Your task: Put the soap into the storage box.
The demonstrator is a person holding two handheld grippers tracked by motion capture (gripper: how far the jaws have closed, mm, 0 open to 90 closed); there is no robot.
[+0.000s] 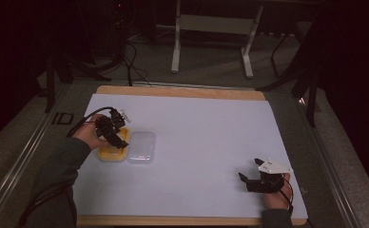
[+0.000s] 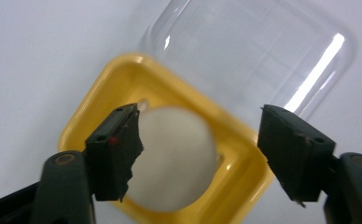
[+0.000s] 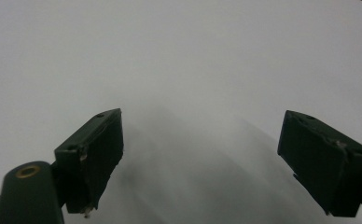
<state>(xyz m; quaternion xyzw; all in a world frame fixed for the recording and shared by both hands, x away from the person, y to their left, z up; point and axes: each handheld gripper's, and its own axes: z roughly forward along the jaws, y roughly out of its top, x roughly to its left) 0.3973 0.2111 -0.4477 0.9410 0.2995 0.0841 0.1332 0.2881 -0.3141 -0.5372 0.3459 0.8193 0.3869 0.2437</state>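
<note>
Above the yellow container (image 2: pixel 244 154) we hold the left gripper (image 2: pixel 200 154) — jaws apart, gripping nothing, a white round piece (image 2: pixel 177 158) below them inside. Just beside the container lies its clear lid (image 1: pixel 141 147); well apart from it, our right gripper (image 3: pixel 200 158) rests wide and empty on the white table (image 1: pixel 206 128).

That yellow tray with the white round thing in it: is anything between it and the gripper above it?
Nothing visible. The left gripper hangs over the yellow tray, jaws apart, the white round piece in plain sight between them. The clear lid lies beside the tray.
</note>
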